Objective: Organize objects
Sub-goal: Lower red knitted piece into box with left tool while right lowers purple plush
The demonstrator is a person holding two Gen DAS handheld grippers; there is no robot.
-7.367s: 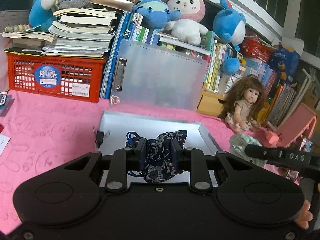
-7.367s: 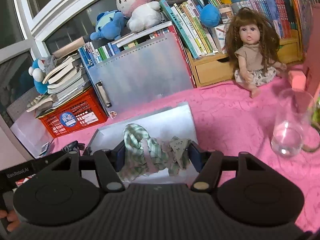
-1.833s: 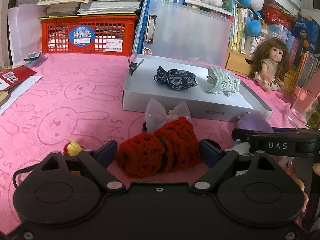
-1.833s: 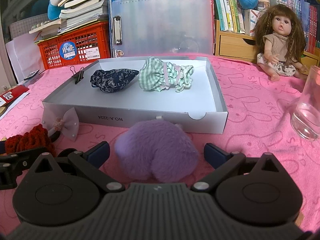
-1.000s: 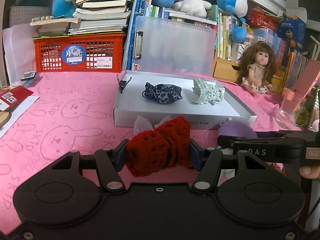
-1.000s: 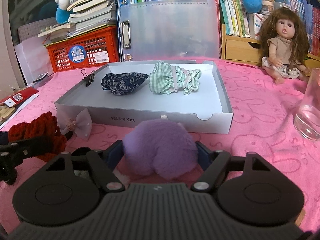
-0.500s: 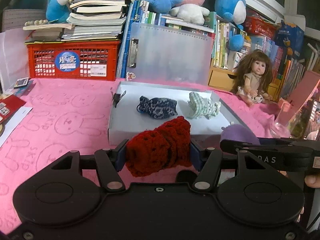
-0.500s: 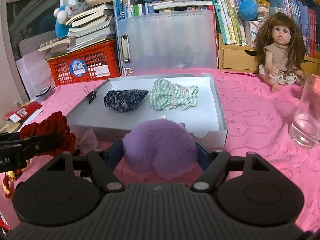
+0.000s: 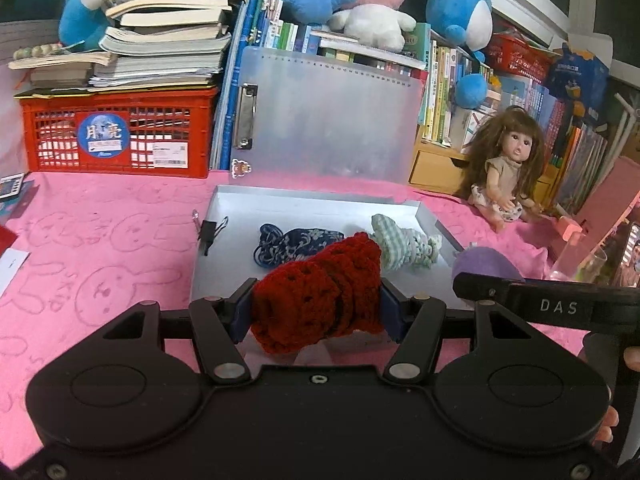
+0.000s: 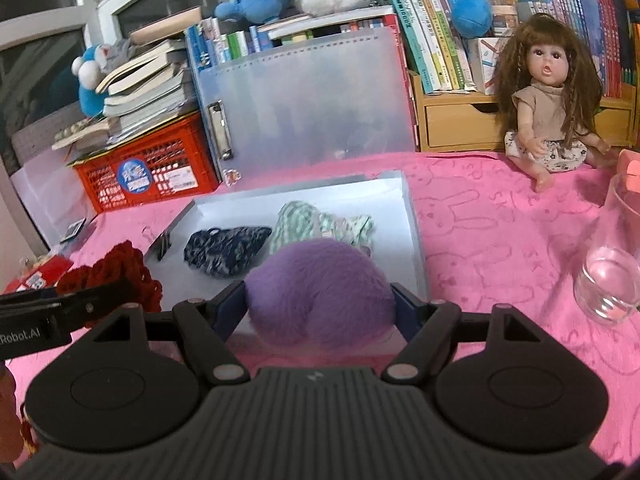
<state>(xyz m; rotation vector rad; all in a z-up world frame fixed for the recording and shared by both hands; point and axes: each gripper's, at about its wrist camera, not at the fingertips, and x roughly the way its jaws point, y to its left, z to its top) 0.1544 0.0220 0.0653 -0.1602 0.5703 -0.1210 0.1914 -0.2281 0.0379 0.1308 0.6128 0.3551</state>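
My left gripper (image 9: 316,312) is shut on a dark red crocheted scrunchie (image 9: 320,300) and holds it above the near edge of a shallow white tray (image 9: 320,204). My right gripper (image 10: 320,308) is shut on a fluffy purple pom-pom (image 10: 320,288), also over the tray's near edge (image 10: 412,216). In the tray lie a navy patterned pouch (image 9: 300,242) and a green checked scrunchie (image 9: 404,244), side by side; both show in the right wrist view too, the pouch (image 10: 228,250) left of the scrunchie (image 10: 320,220). A black binder clip (image 9: 210,232) sits on the tray's left wall.
A pink bunny-print cloth (image 9: 100,248) covers the table. Behind the tray stand a translucent clipboard folder (image 9: 328,116), a red crate (image 9: 112,136) with stacked books, and a doll (image 10: 552,96). A clear glass (image 10: 612,256) stands at the right.
Both grippers have risen and moved forward over the tray's near edge, each still holding its item. The white bow is hidden below the left gripper.
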